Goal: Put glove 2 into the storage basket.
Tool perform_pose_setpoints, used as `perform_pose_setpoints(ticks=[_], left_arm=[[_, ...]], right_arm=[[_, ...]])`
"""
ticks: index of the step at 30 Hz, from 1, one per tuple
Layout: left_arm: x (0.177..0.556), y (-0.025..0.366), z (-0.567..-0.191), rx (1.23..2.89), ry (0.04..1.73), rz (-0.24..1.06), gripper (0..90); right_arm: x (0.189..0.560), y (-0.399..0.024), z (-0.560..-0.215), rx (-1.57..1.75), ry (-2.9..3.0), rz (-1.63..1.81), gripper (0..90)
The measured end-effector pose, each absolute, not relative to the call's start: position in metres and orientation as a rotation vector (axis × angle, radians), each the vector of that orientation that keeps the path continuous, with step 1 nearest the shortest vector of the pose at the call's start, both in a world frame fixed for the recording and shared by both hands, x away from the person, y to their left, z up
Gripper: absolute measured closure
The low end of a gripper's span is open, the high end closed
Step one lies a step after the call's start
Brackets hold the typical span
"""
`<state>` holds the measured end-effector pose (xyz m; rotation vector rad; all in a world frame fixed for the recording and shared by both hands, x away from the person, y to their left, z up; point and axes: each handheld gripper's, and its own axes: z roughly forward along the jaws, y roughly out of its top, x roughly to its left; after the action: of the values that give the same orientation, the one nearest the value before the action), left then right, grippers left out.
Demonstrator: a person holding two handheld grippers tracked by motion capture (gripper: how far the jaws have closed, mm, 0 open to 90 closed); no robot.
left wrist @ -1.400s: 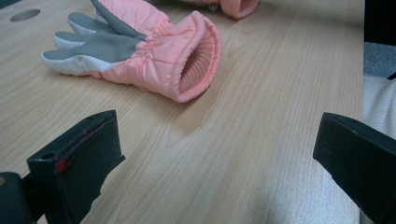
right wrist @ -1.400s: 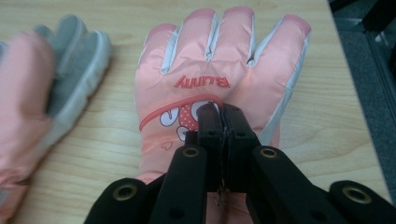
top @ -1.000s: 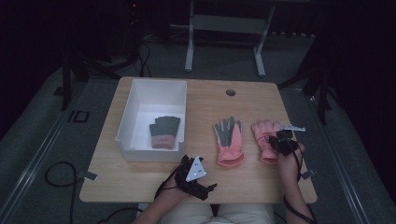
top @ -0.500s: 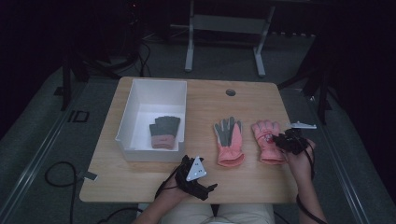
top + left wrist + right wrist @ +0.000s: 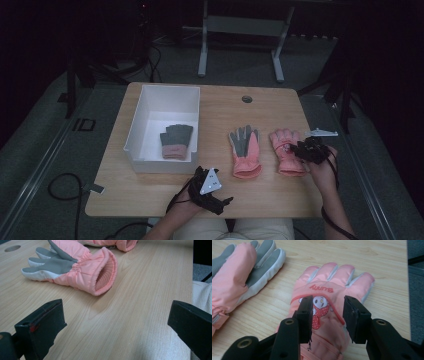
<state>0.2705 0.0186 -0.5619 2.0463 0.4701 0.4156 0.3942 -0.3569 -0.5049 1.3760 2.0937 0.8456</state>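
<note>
Two gloves side by side on the table (image 5: 220, 107), a bin to their left

The left glove (image 5: 244, 152) lay just beside the right glove (image 5: 286, 151) — apart, cuffs toward the person. A third glove (image 5: 175, 141) lay inside the bin (image 5: 165, 92); the right gripper (image 5: 300, 149) hovered over the right glove.

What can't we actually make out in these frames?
- Whether the right gripper touches the pink glove beneath it: right gripper view; its jaws, which have just been opening, stand apart over the chicken print and cover the spot.
- Cuff of that glove: right gripper view, hidden behind the gripper body.
- Grey glove in the white bin: high view, too small and dim for detail.
- Left gripper body: left gripper view, cut off by the bottom edge.
</note>
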Motion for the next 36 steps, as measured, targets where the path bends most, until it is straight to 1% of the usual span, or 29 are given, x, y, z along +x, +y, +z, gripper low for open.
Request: perform_pose_setpoints(ticks=[5,9,11,16,21,28,36], left_arm=[[0.270,0.020,-0.561,2.044,0.472,0.417,0.7],[0.270,0.019,-0.561,2.043,0.469,0.417,0.7],[0.270,0.019,-0.561,2.046,0.469,0.416,0.7],[0.270,0.018,-0.562,2.044,0.468,0.415,0.7],[0.270,0.018,-0.562,2.040,0.471,0.414,0.7],[0.271,0.019,-0.562,2.043,0.472,0.415,0.7],[0.270,0.018,-0.561,2.042,0.468,0.419,0.7]], right_arm=[[0.400,-0.355,-0.518,1.397,2.114,0.822,60.0],[0.401,-0.354,-0.530,1.383,2.132,0.791,61.9],[0.402,-0.354,-0.533,1.380,2.133,0.784,65.8],[0.403,-0.350,-0.535,1.415,2.119,0.770,82.1],[0.401,-0.347,-0.534,1.457,2.072,0.777,86.7],[0.393,-0.341,-0.513,1.480,2.004,0.788,87.9],[0.377,-0.320,-0.467,1.497,1.896,0.850,87.9]])
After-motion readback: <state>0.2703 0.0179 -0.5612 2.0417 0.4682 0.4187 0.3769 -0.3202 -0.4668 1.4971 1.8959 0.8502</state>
